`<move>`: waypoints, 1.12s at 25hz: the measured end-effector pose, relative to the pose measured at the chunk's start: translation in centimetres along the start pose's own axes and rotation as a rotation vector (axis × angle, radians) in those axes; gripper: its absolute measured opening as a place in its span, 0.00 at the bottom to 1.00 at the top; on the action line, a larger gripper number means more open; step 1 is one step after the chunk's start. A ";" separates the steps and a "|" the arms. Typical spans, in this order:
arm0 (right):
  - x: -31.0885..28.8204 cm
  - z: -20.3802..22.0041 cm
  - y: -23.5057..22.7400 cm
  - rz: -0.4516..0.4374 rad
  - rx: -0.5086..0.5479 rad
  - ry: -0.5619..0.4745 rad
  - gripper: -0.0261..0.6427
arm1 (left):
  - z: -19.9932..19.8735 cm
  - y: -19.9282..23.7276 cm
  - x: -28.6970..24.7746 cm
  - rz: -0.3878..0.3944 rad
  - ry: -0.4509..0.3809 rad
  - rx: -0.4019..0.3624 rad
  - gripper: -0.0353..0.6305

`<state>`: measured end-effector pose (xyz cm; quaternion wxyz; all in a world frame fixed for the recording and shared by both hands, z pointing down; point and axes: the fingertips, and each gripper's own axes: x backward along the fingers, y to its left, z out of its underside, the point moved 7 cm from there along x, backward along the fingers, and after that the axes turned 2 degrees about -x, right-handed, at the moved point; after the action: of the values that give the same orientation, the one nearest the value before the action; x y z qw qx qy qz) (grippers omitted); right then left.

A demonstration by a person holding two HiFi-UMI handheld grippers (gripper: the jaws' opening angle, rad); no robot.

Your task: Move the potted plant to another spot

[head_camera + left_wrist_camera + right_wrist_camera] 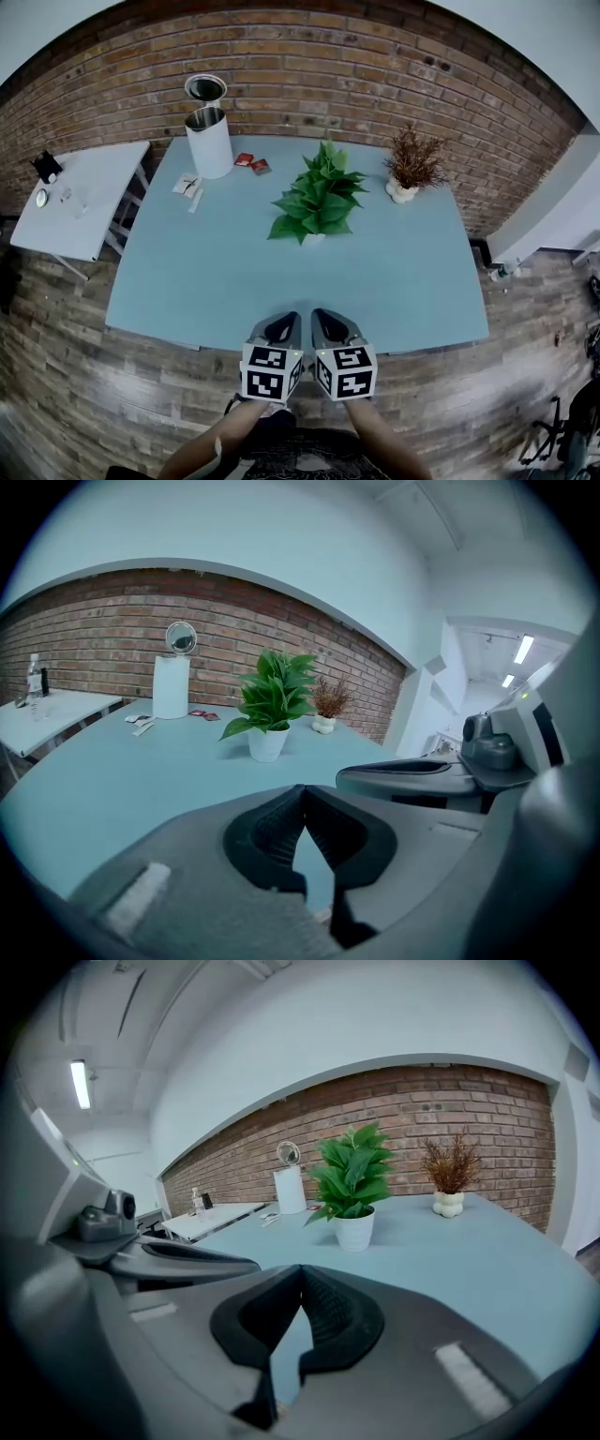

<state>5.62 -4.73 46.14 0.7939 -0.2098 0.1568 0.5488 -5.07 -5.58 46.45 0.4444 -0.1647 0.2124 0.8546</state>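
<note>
A green leafy potted plant (318,199) in a small white pot stands upright near the middle of the light blue table (216,281). It also shows ahead in the left gripper view as the potted plant (267,714) and in the right gripper view as the potted plant (354,1194). My left gripper (292,320) and right gripper (317,317) sit side by side over the table's near edge, well short of the plant. Both have their jaws together with nothing between them. In their own views the left gripper (302,791) and right gripper (301,1271) point toward the plant.
A dried brown plant (411,165) in a white vase stands at the table's far right. A white cylinder (209,141) with a round mirror behind it, red packets (251,163) and papers (187,185) lie at the far left. A white side table (75,197) stands left; brick wall behind.
</note>
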 end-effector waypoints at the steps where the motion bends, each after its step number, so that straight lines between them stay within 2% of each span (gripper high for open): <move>1: -0.4 -0.3 0.1 0.005 -0.003 -0.003 0.05 | -0.2 0.3 -0.3 0.007 0.001 -0.003 0.05; 11: -3.1 -2.6 -0.5 0.052 0.016 -0.039 0.05 | -1.5 2.3 -2.0 0.040 0.005 -0.017 0.05; 21: -6.7 -4.1 -1.7 0.053 0.030 -0.041 0.13 | -2.9 4.5 -3.9 0.006 -0.010 -0.020 0.05; 28: -9.3 -5.1 -3.5 0.057 0.025 -0.030 0.13 | -4.0 5.6 -5.7 -0.023 -0.010 0.003 0.05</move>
<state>5.54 -15.83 46.74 0.7828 -0.1872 0.1576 0.5722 -6.23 -14.42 46.90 0.4555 -0.1622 0.2098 0.8498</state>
